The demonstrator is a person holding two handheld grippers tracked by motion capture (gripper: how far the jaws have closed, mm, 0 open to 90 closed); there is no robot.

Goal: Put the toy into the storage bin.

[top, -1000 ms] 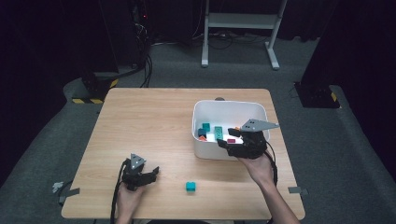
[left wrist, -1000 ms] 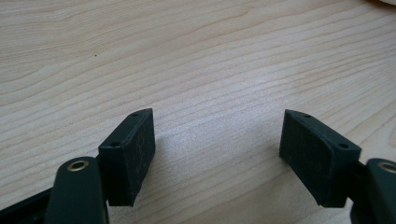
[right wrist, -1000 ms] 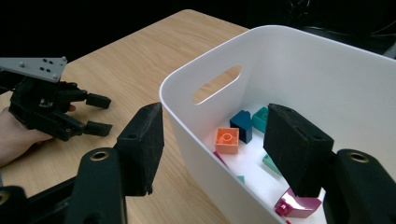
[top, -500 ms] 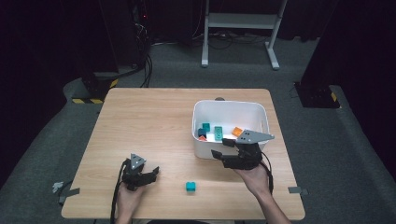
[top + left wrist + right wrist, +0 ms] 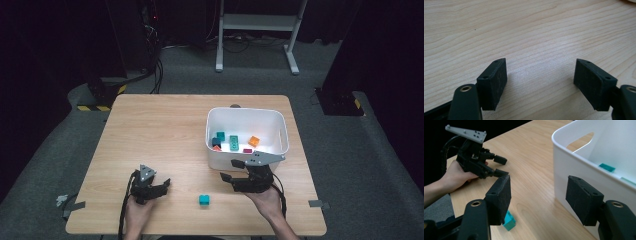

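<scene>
High view, risk: your right gripper (image 5: 229,181) hangs low just in front of the white bin (image 5: 215,150), and the teal block (image 5: 204,200) sits on the table (image 5: 165,125) a little to its left and nearer to you. Come down as you are and I judge the jaws would land beside the block, or the far jaw would knock the bin wall.
High view, block position: it lies between your two grippers, closer to the right one and apart from both. Other small blocks lie inside the bin.
High view, left gripper (image 5: 165,184): it rests low over the wood, well to the left of the block, with its jaws parted.
Left gripper view, state: the jaws stand spread over bare table (image 5: 529,30) with nothing between them, so this hand is no hazard while it stays there.
Right gripper view, risk: the bin wall (image 5: 574,167) stands close by the right-hand jaw. Swing that way and you would likely shove the bin.
Right gripper view, block position: the teal block (image 5: 509,221) peeks out below the left-hand jaw, outside the gap, not touched as far as I can tell.
Right gripper view, state: the jaws stand apart and empty. Your other gripper (image 5: 500,166) shows farther off.
</scene>
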